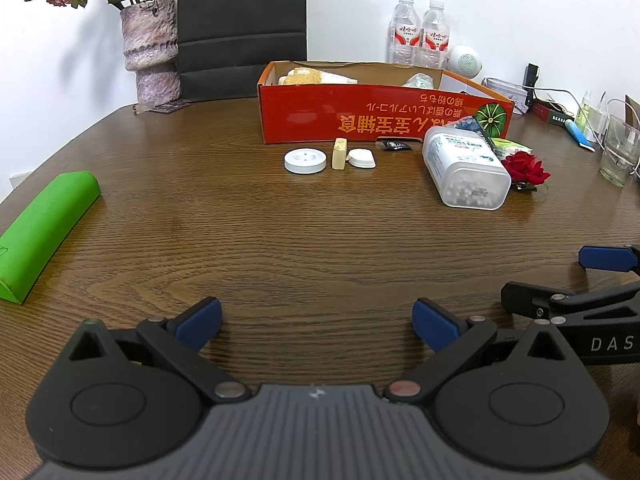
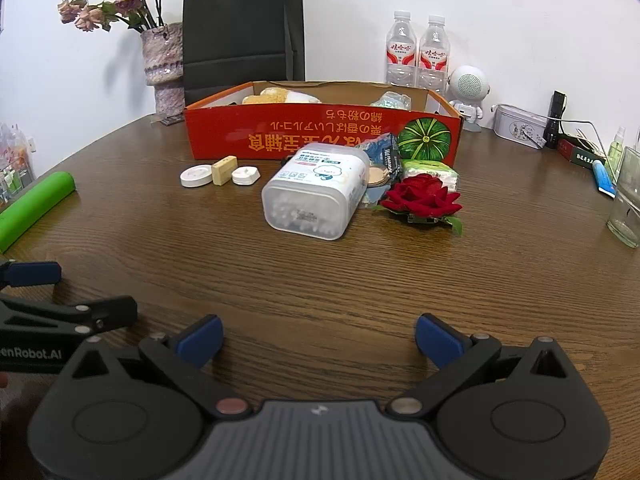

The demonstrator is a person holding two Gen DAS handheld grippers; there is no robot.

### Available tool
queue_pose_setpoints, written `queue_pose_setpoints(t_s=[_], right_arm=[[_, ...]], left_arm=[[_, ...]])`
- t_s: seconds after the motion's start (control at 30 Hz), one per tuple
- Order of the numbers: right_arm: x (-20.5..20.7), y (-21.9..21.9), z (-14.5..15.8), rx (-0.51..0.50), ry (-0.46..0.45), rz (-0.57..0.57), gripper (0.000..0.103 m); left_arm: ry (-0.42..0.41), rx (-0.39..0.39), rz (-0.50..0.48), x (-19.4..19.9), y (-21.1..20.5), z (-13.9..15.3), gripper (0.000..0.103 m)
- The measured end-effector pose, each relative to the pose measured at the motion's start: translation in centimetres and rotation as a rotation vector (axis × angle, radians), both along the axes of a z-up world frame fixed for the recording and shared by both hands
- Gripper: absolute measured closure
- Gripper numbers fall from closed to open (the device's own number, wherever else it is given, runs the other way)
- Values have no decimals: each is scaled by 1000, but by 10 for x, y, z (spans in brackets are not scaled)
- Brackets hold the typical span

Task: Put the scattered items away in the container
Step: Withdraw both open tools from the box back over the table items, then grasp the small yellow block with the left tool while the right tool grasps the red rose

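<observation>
Left wrist view shows, from left to right, a green foam block (image 1: 48,232), the left gripper (image 1: 318,322) with its blue pads spread wide over bare wooden table (image 1: 280,240), and the right gripper (image 1: 600,276) entering at the edge, marked "DAS". The right wrist view shows the right gripper (image 2: 319,340) equally wide apart and empty, and reveals what the other hides: a small white robot figure (image 2: 468,92) and a snack packet (image 2: 384,156) behind the cotton swab box (image 2: 316,190). The red cardboard box (image 2: 320,132), printed upside down with Japanese text and a green pumpkin, stands behind the scattered white disc (image 2: 196,176), beige block (image 2: 223,170), white tag (image 2: 245,175) and red rose (image 2: 422,196). "enRobot.AI" reads on the left gripper's side.
</observation>
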State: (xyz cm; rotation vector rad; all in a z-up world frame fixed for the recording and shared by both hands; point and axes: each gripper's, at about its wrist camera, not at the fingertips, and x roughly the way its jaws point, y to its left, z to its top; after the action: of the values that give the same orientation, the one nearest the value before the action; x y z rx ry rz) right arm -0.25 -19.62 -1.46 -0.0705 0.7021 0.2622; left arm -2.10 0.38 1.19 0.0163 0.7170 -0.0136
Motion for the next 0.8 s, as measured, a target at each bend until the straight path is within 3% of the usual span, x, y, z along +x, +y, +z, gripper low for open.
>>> queue_pose_setpoints(t_s=[0.13, 0.2, 0.27, 0.3, 0.33, 0.4, 0.57, 0.7, 0.77, 0.8], right_arm=[[3, -3, 2, -5, 21, 45, 0], [11, -12, 12, 2, 18, 65, 9], [25, -28, 27, 20, -22, 15, 11], [33, -36, 33, 35, -36, -6, 11], [43, -43, 37, 50, -41, -18, 12], [63, -52, 39, 56, -38, -29, 21], [92, -57, 27, 39, -6, -35, 26], [110, -55, 17, 36, 11, -29, 32], [118, -55, 14, 38, 12, -45, 45], [121, -56, 13, 46, 16, -54, 46]], left_arm=[[-3, -76, -105, 19, 10, 18, 3], [-82, -121, -146, 39, 19, 39, 5], [-134, -114, -222, 68, 21, 51, 18], [-131, -85, -239, 85, 18, 53, 33], [-115, -56, -247, 101, 14, 51, 47], [-65, -24, -259, 132, 8, 41, 59], [11, -58, -226, 166, 9, 17, 61], [27, -82, -229, 173, 14, 12, 90], [30, -94, -226, 173, 16, 13, 91], [30, -105, -223, 172, 17, 13, 91]])
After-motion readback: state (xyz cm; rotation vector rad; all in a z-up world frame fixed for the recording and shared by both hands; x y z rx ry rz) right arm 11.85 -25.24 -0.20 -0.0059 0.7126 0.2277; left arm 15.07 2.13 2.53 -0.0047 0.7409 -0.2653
